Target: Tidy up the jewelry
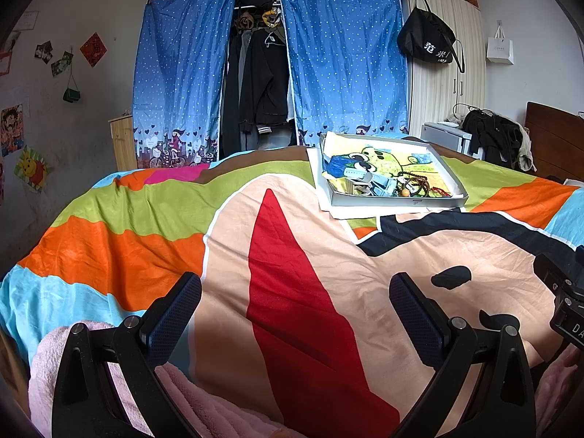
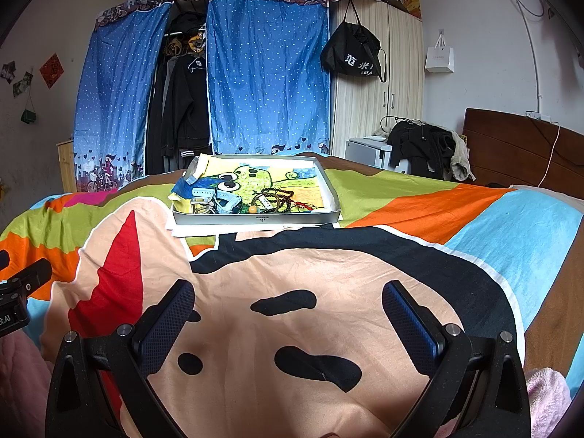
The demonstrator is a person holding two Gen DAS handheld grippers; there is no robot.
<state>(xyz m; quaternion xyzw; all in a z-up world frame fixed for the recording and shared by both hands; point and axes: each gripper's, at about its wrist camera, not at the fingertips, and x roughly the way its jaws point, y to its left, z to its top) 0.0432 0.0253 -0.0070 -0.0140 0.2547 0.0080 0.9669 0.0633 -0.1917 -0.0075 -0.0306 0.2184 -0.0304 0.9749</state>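
Hovering with both the left gripper [image 1: 295,292] and right gripper [image 2: 288,299] spread empty, you face the jewelry [image 2: 255,200] heaped along the tray [image 2: 255,217]'s near edge.

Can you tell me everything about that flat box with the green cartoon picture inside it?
The shallow box is a white, low-walled rectangle, like card. It lies flat on the colourful bedspread, on white paper sheets. A drawing of a green creature lines its bottom. Piled at its near edge are pale blue watch straps, brown bead bracelets and an orange bead. Neither gripper touches it.
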